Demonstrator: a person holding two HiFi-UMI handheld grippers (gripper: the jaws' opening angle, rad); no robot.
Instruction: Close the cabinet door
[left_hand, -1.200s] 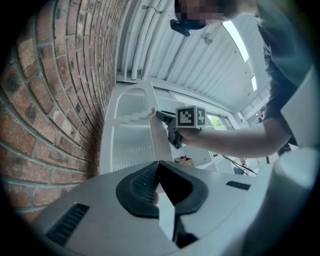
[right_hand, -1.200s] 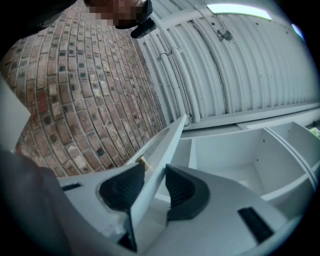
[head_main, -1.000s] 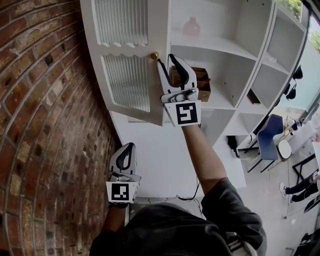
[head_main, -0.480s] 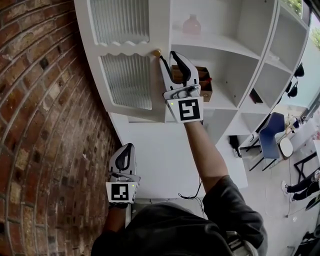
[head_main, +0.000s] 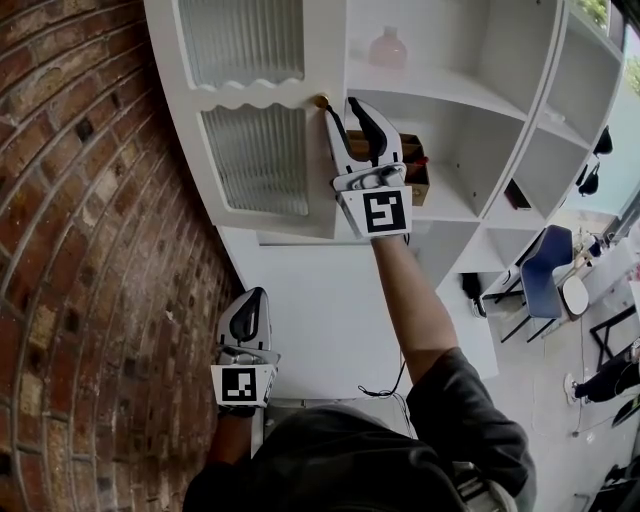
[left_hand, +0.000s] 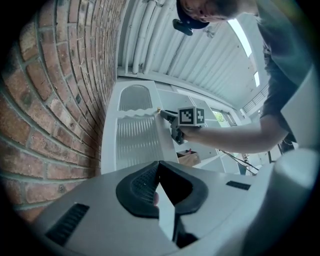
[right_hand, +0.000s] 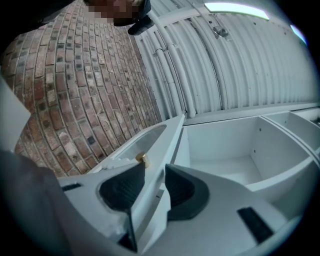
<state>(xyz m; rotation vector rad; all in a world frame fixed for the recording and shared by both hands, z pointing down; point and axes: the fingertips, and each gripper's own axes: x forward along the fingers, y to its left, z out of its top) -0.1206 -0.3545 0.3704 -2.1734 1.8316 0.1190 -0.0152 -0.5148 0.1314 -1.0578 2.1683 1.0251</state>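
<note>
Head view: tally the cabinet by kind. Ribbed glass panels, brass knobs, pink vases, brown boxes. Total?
Ribbed glass panels: 2
Brass knob: 1
Pink vase: 1
Brown box: 1
Total: 5

No readable text, label, brand or number shows anywhere.

Bright even daylight, fisheye-warped edges
</note>
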